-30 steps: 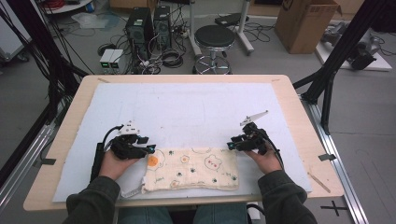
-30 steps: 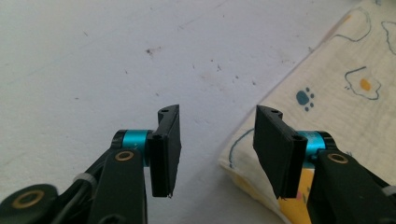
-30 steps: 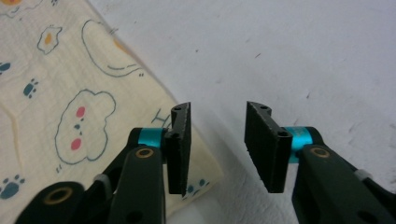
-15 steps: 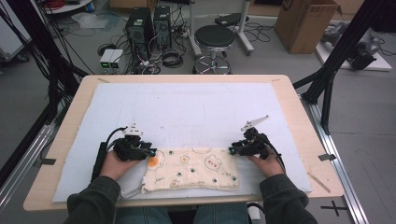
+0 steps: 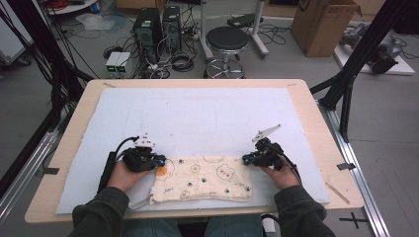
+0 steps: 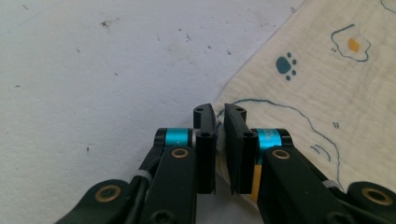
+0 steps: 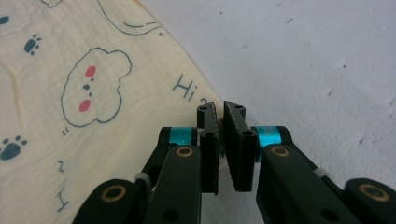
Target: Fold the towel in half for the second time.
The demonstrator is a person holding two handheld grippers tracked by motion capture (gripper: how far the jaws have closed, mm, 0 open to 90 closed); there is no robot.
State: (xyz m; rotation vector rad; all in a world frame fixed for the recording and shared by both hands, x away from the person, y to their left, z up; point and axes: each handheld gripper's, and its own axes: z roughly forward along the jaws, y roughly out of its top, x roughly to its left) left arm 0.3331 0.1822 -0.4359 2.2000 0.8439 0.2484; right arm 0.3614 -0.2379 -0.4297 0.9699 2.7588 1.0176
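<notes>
Both tongs clamped on far corners of the cloth (image 5: pixel 201 178). L gripper (image 6: pixel 219 122): jaws near-closed, pinching the corner w/ the edge running off to its right. R gripper (image 7: pixel 220 119): same, narrow, corner by the "Hi" print, cloth off to its left. Cloth lies flat between the two, on the white mat (image 5: pixel 207 116), near the table (image 5: pixel 316 116) front edge. Step, imo: corners grabbed, pre-lift. Next: raise both evenly, keep tension so neither corner slips.

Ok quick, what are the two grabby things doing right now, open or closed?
Left hand-held gripper: closed, pinching a corner of the cloth.
Right hand-held gripper: closed, pinching the cloth's other far corner.
</notes>
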